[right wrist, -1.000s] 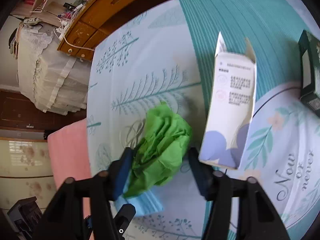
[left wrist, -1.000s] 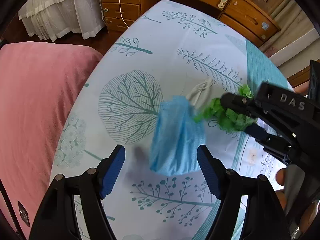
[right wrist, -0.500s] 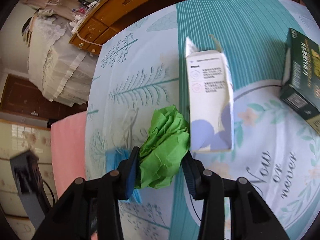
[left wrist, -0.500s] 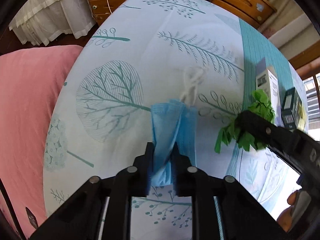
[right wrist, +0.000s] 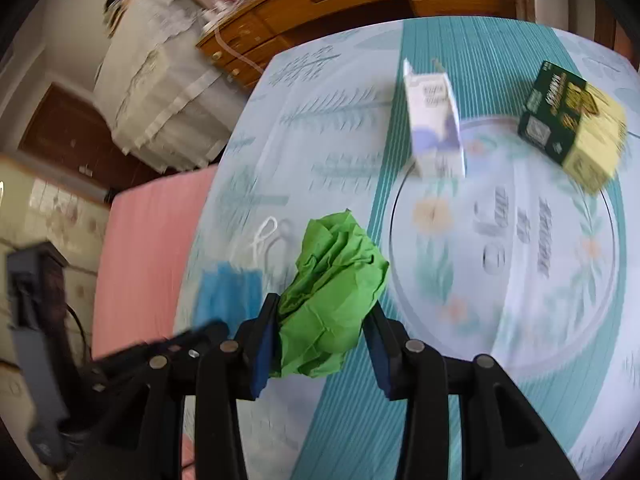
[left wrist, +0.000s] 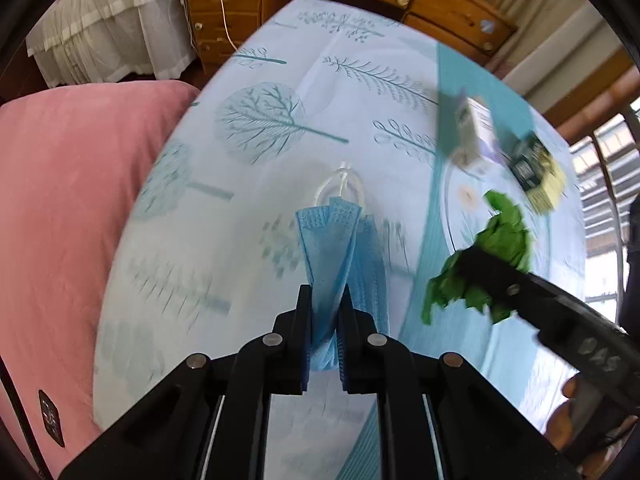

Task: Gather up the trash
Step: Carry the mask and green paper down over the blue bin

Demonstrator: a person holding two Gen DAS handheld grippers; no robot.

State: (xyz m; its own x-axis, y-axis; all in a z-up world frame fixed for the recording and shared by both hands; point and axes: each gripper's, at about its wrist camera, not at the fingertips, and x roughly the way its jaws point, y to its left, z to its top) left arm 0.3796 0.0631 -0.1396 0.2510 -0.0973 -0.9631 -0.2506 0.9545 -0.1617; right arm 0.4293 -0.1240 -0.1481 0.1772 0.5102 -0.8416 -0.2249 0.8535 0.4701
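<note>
Wooden drawers [left wrist: 440,4] line the back of the room, a pink cushion [left wrist: 68,220] sits at the side, and up front is the tablecloth [left wrist: 248,80] with its tree print. Two boxes lie on it, well clear of the action: a white carton [right wrist: 434,124] and a dark green box [right wrist: 568,120]. Neither blocks anything, though both look like trash to fetch later.

Now the catches! Right gripper [right wrist: 324,344] has its jaws partway closed on the green paper wad [right wrist: 332,296], pads pressing in from both sides. Crumpled, light, springy stuff; a squeeze across the bulk suits it. Left gripper [left wrist: 325,332] is pinched nearly closed on the blue mask [left wrist: 340,256], which folds and droops. Soft, limp, weightless, best nipped through the bunched pleats as here. Its white ear loops [left wrist: 340,184] trail off the far end and could snag. Motion blur makes it hard to say, but both pieces seem clear of the cloth. No bin shows in either view.
</note>
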